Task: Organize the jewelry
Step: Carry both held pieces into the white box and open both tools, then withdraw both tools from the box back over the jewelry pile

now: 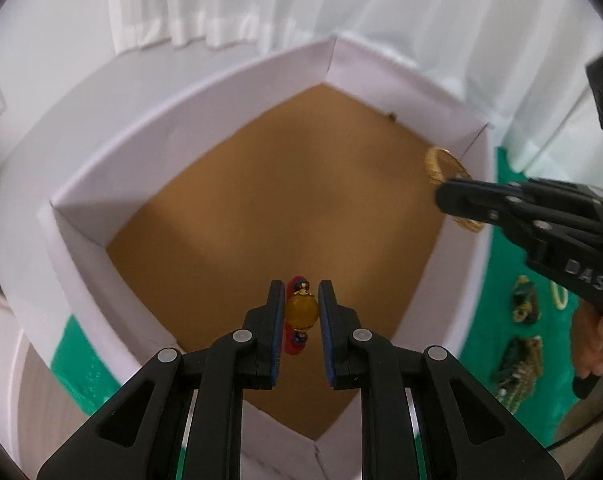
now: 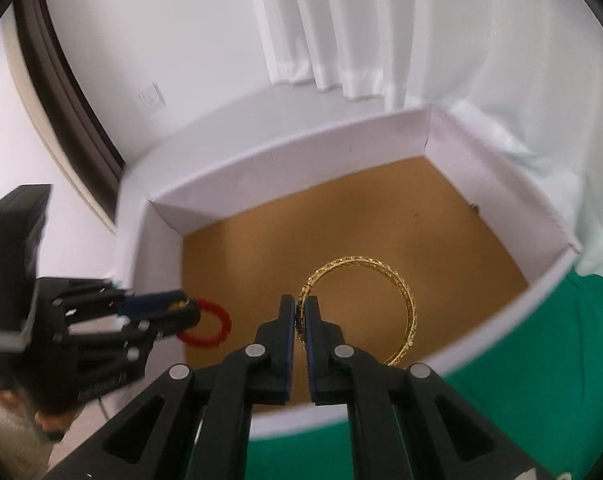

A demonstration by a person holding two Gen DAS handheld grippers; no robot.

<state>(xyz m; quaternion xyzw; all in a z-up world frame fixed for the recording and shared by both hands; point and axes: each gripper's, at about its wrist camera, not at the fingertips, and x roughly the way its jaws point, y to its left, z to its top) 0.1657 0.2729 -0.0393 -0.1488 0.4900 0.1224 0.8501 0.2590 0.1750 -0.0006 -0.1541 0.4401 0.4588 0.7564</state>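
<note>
Big white box point(image 1: 81, 248) with a brown floor, filling the middle of both views, set on a green cloth point(image 1: 541, 364). White curtain point(image 2: 333, 40) along the top of each frame.

In the right wrist view, a gold bangle point(image 2: 397, 280) hanging just right of the middle, over the brown floor. Looks stiff and light, thin and smooth, so likely to slip or swing. Best pinched across the thin rim, as now. Right gripper point(image 2: 300, 316) pressed together on the left side of that rim, at the bottom middle of the frame.

In the left wrist view, a red bead bracelet point(image 1: 297, 312) with one big yellow bead, low in the middle, also over the box floor. Probably light and floppy on its string, round beads apt to roll out. Best held on the big bead. Left gripper point(image 1: 300, 310) almost closed, pinching that yellow bead from both sides.

More small jewelry pieces point(image 1: 521, 300) lying on the green cloth at the lower right of the left wrist view, outside the box. Too blurry to name.
</note>
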